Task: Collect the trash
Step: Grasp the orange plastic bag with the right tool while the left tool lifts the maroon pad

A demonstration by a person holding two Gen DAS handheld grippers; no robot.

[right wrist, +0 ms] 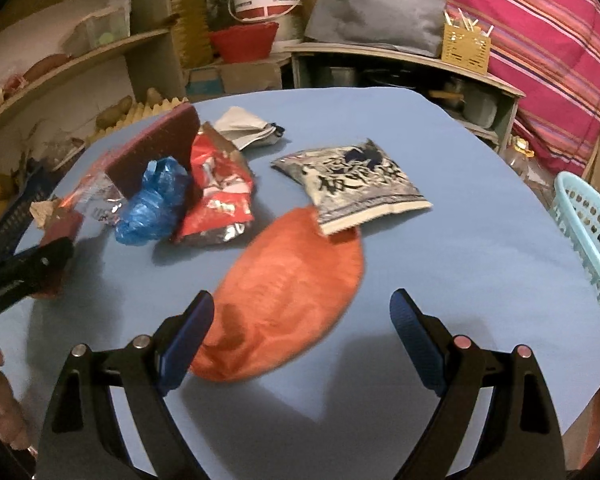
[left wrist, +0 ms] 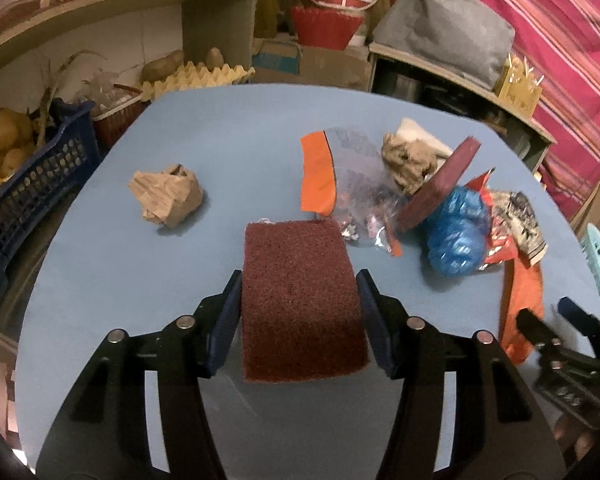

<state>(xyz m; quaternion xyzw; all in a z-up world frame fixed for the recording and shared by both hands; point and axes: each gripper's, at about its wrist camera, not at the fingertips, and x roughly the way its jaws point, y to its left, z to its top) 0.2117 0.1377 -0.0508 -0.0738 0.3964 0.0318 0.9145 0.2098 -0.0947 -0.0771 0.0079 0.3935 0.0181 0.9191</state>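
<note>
Over the blue table [left wrist: 111, 280], the left gripper [left wrist: 297, 304] clamps a maroon scouring pad [left wrist: 300, 300] (pickup looks done); next, carry it to the pale basket [right wrist: 592, 236]. The right gripper [right wrist: 302, 332] hangs open above an orange cloth [right wrist: 287, 296].

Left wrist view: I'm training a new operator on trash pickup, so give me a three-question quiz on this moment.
1. True or false: the left gripper is shut on the scouring pad.
2. What lies between the right gripper's open fingers? A) blue bag B) orange cloth C) red wrapper
3. Name the brown thing alone on the left of the table.

Key:
1. True; both fingers press its sides.
2. B; the orange cloth lies there unclamped, while the blue bag and red wrapper sit farther off.
3. Crumpled paper.
</note>
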